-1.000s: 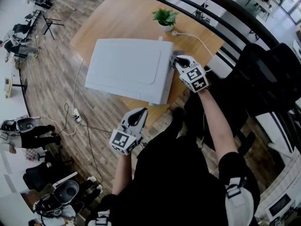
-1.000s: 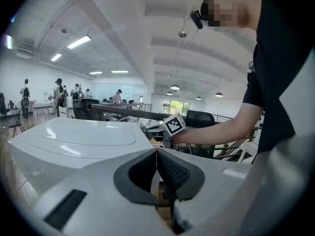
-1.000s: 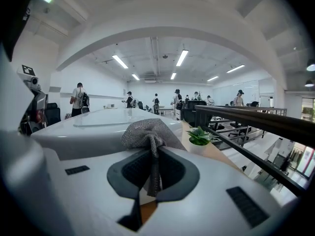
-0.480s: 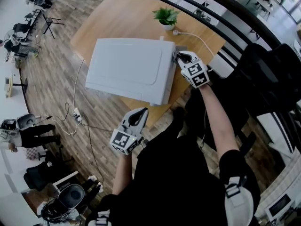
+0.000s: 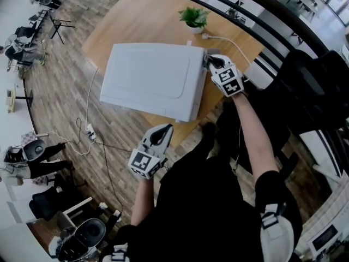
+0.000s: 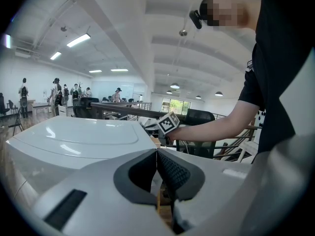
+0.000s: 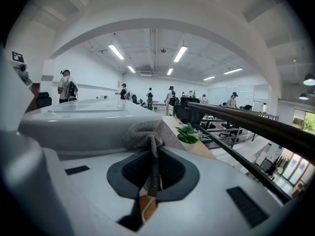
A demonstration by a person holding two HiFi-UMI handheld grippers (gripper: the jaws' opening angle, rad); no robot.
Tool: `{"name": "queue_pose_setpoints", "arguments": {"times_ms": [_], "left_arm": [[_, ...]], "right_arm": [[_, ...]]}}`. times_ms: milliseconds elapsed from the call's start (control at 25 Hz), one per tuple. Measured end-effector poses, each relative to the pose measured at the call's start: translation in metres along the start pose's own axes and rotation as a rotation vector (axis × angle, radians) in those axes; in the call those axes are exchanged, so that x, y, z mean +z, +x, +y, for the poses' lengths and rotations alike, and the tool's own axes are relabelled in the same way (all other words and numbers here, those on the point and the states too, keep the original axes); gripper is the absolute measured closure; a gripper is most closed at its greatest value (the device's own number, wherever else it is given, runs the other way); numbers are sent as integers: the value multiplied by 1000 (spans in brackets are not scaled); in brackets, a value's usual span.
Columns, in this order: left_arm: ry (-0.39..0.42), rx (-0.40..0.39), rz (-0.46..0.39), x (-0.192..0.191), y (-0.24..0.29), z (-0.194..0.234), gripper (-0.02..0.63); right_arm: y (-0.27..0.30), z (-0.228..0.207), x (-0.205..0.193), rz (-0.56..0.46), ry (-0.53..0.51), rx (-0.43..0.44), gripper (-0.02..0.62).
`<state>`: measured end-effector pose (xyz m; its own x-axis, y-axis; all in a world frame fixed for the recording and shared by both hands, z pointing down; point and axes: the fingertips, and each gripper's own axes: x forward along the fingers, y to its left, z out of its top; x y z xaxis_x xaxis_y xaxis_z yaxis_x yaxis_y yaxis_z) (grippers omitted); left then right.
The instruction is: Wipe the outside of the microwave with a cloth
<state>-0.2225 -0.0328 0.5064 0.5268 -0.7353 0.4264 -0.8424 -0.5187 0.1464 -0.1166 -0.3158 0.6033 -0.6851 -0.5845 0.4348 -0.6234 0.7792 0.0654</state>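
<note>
A white microwave (image 5: 150, 79) stands on a round wooden table (image 5: 147, 21), its top facing me. My right gripper (image 5: 210, 60) is shut on a grey cloth (image 7: 147, 132) and presses it against the microwave's right side near the back corner. In the right gripper view the cloth bunches up between the jaws, against the white casing (image 7: 83, 119). My left gripper (image 5: 160, 135) hangs shut and empty below the table's near edge, clear of the microwave (image 6: 74, 141).
A small potted plant (image 5: 192, 19) and a white cable (image 5: 229, 43) lie on the table behind the microwave. A dark railing (image 5: 256, 15) runs past the table's far side. An extension cord (image 5: 90, 132) trails on the wooden floor at left.
My right gripper has slid the cloth farther back along the microwave's right side, toward the rear corner. The left gripper has stayed put.
</note>
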Motion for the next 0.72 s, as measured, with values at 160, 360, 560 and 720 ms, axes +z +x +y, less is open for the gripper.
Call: {"name": "queue_pose_setpoints", "arguments": {"times_ms": [160,360,560,720], "left_arm": [[4,-6,-11,2,0,2,603],[6,-7,-10,1,-1,6,603],[6,-19,-18,2,1,4,603],[5,-27,-21,1,2,1,603]], "right_arm": [[4,-3,-2,16,-25,-12,578],[3,-1,-5,20,-25,-26,578],[1,6,-9,28,-32,-23,578],[-2,13,-12,25,-29,-18,578]]}}
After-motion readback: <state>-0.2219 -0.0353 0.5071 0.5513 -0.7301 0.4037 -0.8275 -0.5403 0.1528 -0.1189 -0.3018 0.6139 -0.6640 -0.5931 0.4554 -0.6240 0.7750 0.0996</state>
